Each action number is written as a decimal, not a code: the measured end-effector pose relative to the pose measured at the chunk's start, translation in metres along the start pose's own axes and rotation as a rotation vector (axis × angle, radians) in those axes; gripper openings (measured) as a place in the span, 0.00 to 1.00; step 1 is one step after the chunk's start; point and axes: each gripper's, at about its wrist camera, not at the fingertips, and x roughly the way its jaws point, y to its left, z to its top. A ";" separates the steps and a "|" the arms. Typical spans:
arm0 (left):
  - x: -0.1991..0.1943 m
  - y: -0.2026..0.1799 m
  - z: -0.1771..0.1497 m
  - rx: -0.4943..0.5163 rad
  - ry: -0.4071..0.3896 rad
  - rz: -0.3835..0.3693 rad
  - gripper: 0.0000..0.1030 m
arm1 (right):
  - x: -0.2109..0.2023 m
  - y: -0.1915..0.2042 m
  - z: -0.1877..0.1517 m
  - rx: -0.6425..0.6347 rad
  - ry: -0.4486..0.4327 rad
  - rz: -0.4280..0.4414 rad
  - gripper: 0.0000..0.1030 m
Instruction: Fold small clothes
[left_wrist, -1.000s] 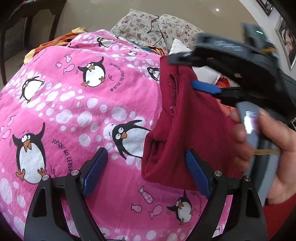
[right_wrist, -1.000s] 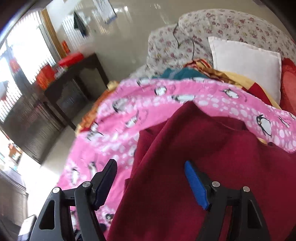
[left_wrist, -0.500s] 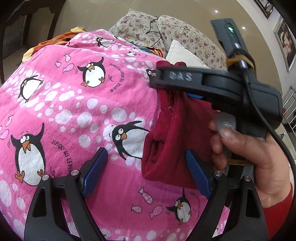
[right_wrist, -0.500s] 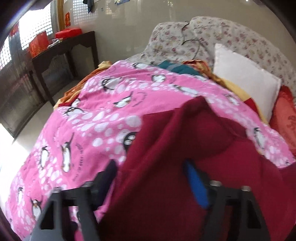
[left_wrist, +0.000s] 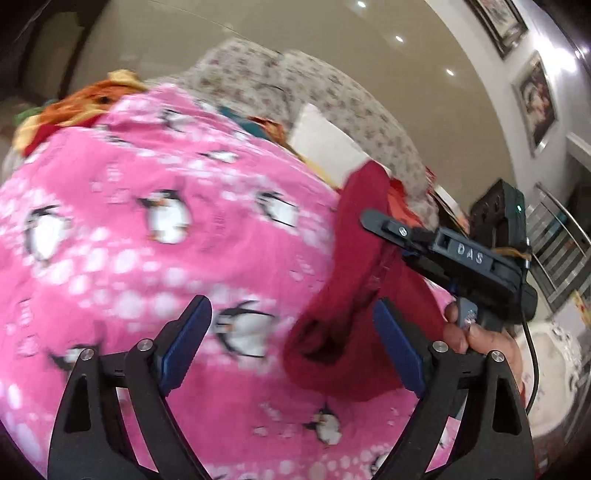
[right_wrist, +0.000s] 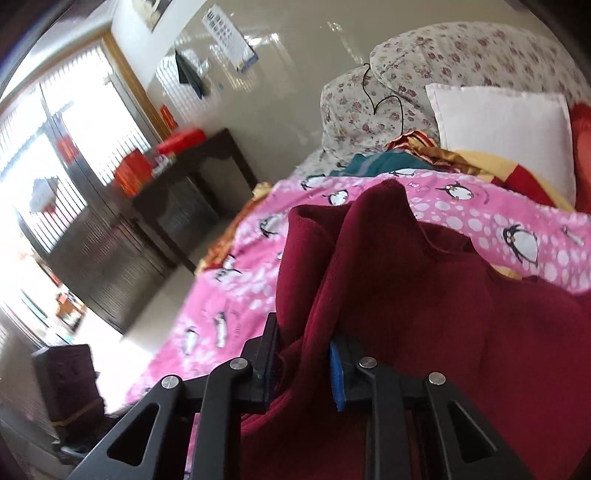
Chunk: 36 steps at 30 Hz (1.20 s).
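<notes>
Right tongs (right_wrist: 303, 363) grip a bunched fold of the dark red knitted garment (right_wrist: 424, 314). Their jaws have just been closing, and the blue pads (right_wrist: 337, 373) now press the cloth from both sides. From the clamped fold the garment rises to a peak ahead of the tongs and spreads down to the right over the pink fleece blanket printed with penguins and white dots (right_wrist: 524, 236).

Left tongs (left_wrist: 291, 350) stand wide open with nothing clamped between them. Their jaws have just been opening a little further. Only the pink blanket (left_wrist: 147, 258) lies in the gap. The lower rolled hem of the dark red garment (left_wrist: 332, 350) hangs just beside the right-hand blue pad (left_wrist: 397, 350); whether cloth and pad touch cannot be told.

In the left wrist view the right tongs (left_wrist: 373, 225) enter from the right side of the blanket, held by a hand (left_wrist: 476, 339) around the grey handle. The garment is lifted off the blanket at that point and hangs below the tongs as a loose, drooping fold.

Beyond the far edge of the pink blanket lie a white square pillow (right_wrist: 506, 129), a floral-print cushion (right_wrist: 461, 55) and a heap of teal and orange fabrics (right_wrist: 388, 162). To the left of the blanket stands a dark wooden side table (right_wrist: 192, 177) carrying red boxes (right_wrist: 133, 173).
</notes>
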 end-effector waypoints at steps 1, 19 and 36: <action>0.007 -0.008 -0.001 0.018 0.018 -0.015 0.87 | -0.004 -0.001 0.001 0.008 -0.009 0.013 0.21; 0.090 -0.036 0.024 0.061 0.155 0.095 0.87 | -0.072 -0.054 -0.028 0.064 -0.116 -0.085 0.42; 0.082 -0.049 0.030 0.052 0.217 0.109 0.23 | -0.038 -0.095 -0.068 -0.010 0.025 -0.263 0.20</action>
